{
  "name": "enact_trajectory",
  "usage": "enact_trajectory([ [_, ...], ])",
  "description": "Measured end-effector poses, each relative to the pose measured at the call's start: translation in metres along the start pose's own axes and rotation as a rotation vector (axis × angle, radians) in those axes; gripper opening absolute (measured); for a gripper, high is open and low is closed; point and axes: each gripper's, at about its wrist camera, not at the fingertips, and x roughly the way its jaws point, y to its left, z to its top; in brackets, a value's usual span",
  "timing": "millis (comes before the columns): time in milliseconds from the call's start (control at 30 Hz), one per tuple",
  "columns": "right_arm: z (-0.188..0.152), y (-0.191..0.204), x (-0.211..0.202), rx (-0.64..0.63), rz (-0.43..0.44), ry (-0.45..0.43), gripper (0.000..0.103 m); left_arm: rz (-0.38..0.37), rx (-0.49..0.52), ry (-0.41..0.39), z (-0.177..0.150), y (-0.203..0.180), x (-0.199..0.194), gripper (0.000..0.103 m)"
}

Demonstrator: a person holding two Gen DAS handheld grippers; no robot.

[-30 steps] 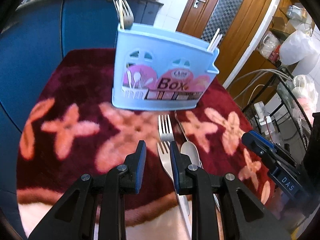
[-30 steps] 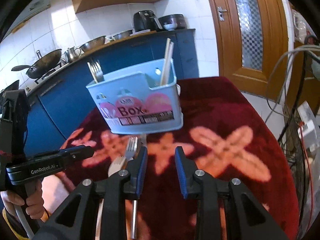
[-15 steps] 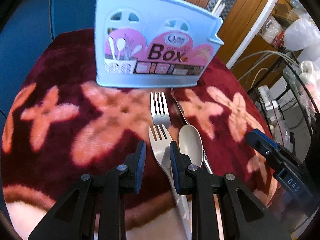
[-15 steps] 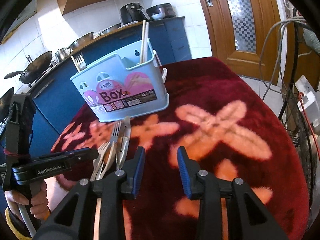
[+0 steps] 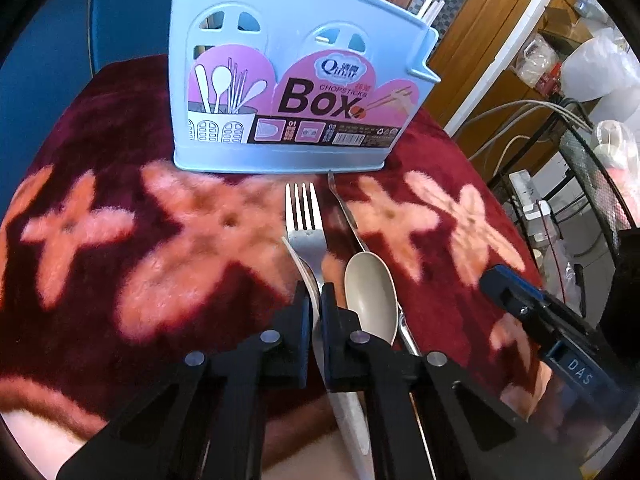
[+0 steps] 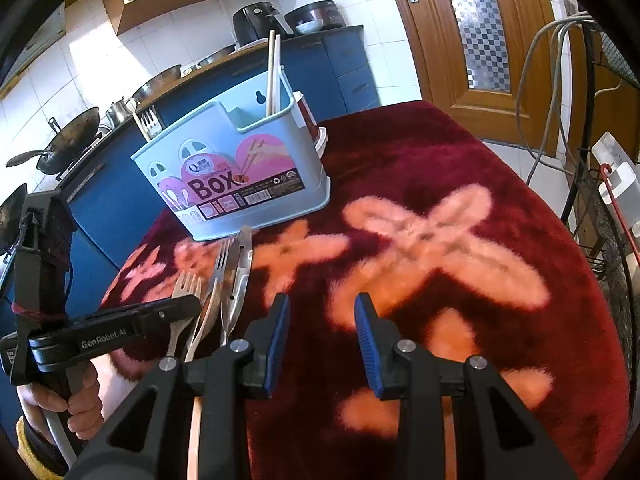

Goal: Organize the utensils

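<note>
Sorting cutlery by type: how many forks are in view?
3: steel fork on the cloth, pale fork in the left hand-held gripper, third fork upright in the blue box; others may hide there.

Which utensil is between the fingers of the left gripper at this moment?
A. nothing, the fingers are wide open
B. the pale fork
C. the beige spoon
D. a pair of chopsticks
B: in the left wrist view the left gripper has its fingers closed on the pale fork, while the beige spoon lies free beside it on the right.
</note>
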Motion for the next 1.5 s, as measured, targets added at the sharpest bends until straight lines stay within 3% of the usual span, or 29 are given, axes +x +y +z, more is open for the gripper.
enact_trajectory([
  [333,0.004,0.024,0.000,-0.047,0.032,0.012,0.036,0.040,0.007,-0.153,0.003,0.008,-0.042,0.002],
  [533,0.002,0.051,0.008,-0.081,0.115,0.067,0.036,0.105,0.020,-0.242,0.001,0.019,-0.068,0.002],
  [767,-0.006,0.072,0.020,-0.101,0.142,0.139,0.033,0.118,-0.013,-0.277,-0.005,0.036,-0.081,0.002],
  [1000,-0.007,0.078,0.039,-0.097,0.129,0.197,0.023,0.121,-0.026,-0.310,-0.011,0.049,-0.092,0.002],
  [1233,0.002,0.083,0.061,-0.101,0.119,0.240,0.022,0.102,-0.035,-0.327,-0.014,0.052,-0.097,0.002],
  [1500,0.011,0.072,0.064,-0.039,0.214,0.253,0.009,0.074,-0.007,-0.348,-0.014,0.043,-0.102,0.002],
])
